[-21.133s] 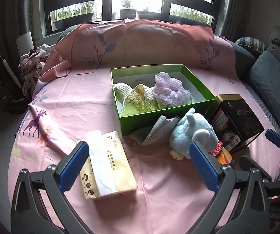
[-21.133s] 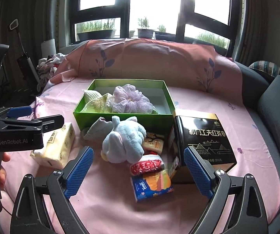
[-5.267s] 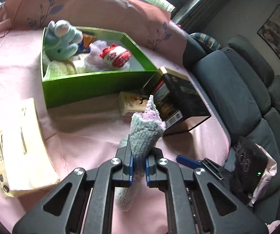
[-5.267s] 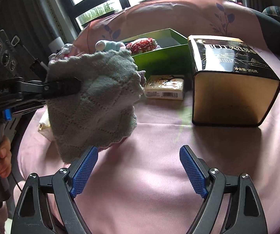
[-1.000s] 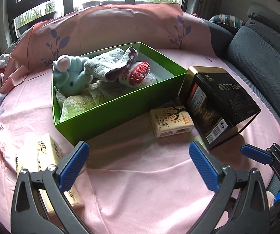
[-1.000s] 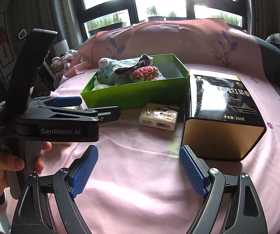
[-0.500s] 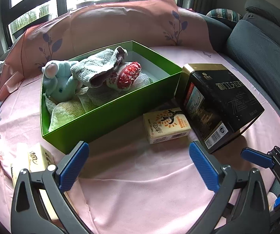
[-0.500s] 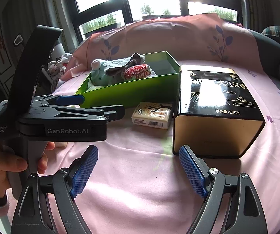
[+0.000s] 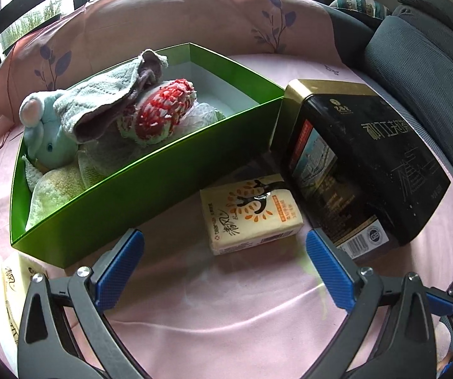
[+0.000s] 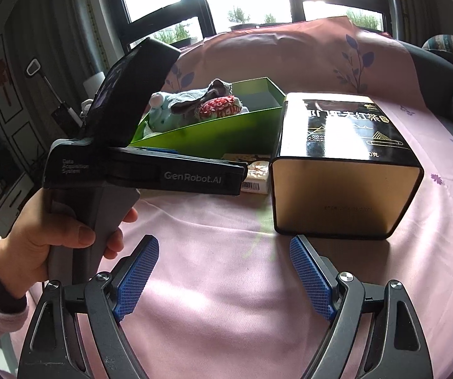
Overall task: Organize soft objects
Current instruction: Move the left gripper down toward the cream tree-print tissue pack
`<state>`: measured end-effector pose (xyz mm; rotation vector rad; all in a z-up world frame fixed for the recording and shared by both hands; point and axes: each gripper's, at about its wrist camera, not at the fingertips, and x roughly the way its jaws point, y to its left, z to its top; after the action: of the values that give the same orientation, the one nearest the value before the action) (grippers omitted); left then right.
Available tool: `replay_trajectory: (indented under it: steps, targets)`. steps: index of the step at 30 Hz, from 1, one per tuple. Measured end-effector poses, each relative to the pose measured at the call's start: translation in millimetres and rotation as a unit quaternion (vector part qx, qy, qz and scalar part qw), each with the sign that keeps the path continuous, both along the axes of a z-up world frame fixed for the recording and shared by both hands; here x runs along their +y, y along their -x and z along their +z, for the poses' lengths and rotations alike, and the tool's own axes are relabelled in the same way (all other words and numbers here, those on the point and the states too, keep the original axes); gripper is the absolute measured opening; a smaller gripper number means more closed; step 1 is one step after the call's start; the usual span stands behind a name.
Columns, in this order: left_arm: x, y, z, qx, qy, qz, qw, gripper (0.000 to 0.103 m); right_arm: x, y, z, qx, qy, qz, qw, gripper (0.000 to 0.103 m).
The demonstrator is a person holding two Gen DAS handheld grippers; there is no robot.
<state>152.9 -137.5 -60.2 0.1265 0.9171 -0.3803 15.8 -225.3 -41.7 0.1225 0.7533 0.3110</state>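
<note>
A green box [image 9: 150, 186] holds a blue plush elephant [image 9: 48, 135], a grey knit cloth [image 9: 106, 91], a red-and-white soft item [image 9: 160, 110] and yellow-green towels [image 9: 52, 195]. A small yellow tissue pack [image 9: 250, 213] lies on the pink sheet in front of the box. My left gripper [image 9: 223, 268] is open and empty, just short of the tissue pack. My right gripper [image 10: 223, 274] is open and empty above the bare sheet. The box [image 10: 214, 139] and the left gripper's body [image 10: 144, 170] show in the right wrist view.
A black and gold tin [image 9: 362, 170] lies right of the tissue pack, against the box corner; it also shows in the right wrist view [image 10: 346, 170]. A larger tissue pack [image 9: 15, 297] lies at the lower left. A grey sofa [image 9: 431, 57] borders the right side.
My left gripper has moved forward, closer to the small tissue pack and the box. Both grippers stay open. The soft items in the box have not moved.
</note>
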Motion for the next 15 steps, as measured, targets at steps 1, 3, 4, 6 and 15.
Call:
replay_trajectory:
  steps: [1, 3, 4, 6, 15]
  targets:
    - [-2.3, -2.6, -1.2, 0.003, 0.002, -0.002, 1.0, 0.102, -0.8, 0.5, -1.3, 0.001, -0.001, 0.001, 1.0, 0.086]
    - [-6.9, -6.9, -4.4, 0.006, -0.001, -0.002, 1.0, 0.102, -2.4, 0.6, -2.9, 0.002, -0.001, 0.001, 1.0, 0.086]
    - [-8.8, -9.1, -6.1, 0.008, -0.001, -0.005, 1.0, 0.102, -3.3, 0.3, -3.6, 0.002, -0.001, -0.001, 1.0, 0.086]
    - [-10.1, -13.7, -8.7, 0.012, 0.005, -0.007, 0.9999, 0.102, -5.4, 0.2, -4.7, 0.003, -0.003, 0.0, 1.0, 0.086]
    - [-12.5, -31.2, -24.0, 0.058, 0.064, -0.044, 0.9953, 0.103, -5.6, -0.2, -10.5, 0.011, -0.002, 0.0, 1.0, 0.086]
